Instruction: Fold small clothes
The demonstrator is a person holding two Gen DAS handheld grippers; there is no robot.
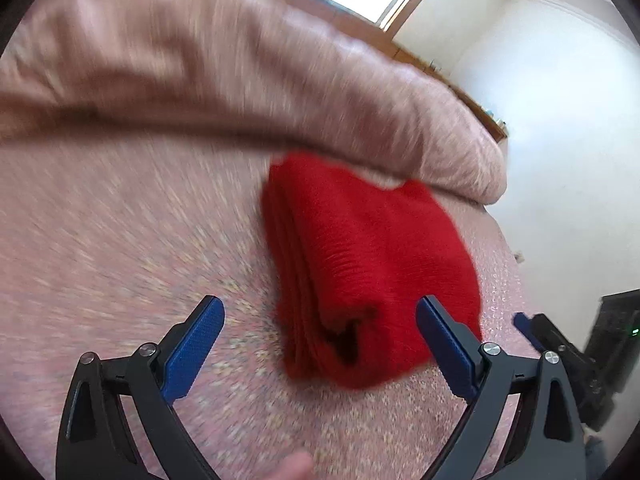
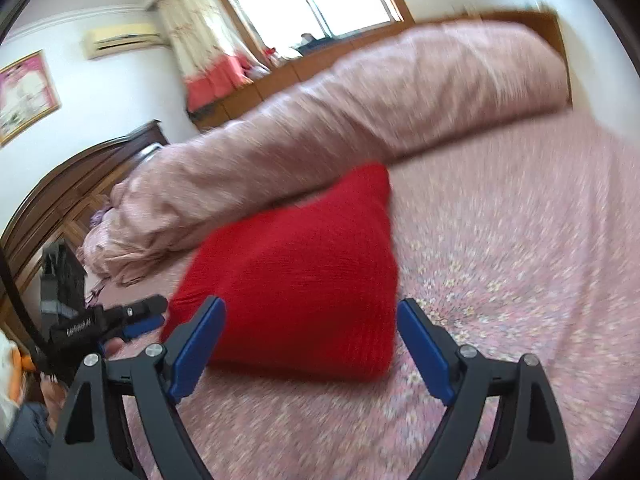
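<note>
A red knitted garment (image 1: 360,256) lies folded into a thick stack on the pink floral bedspread (image 1: 120,240). It also shows in the right wrist view (image 2: 296,280). My left gripper (image 1: 320,320) is open and empty, its blue pads (image 1: 196,344) just short of the stack's near end. My right gripper (image 2: 310,320) is open and empty, at the stack's near edge. The left gripper shows at the left of the right wrist view (image 2: 140,320), and the right gripper's tip at the right of the left wrist view (image 1: 528,328). Both views are motion-blurred.
A rolled pink quilt (image 1: 240,80) lies along the bed right behind the garment, also in the right wrist view (image 2: 360,112). A dark wooden headboard (image 2: 60,196) stands at the left. A white wall (image 1: 560,120) and the bed's edge are at the right.
</note>
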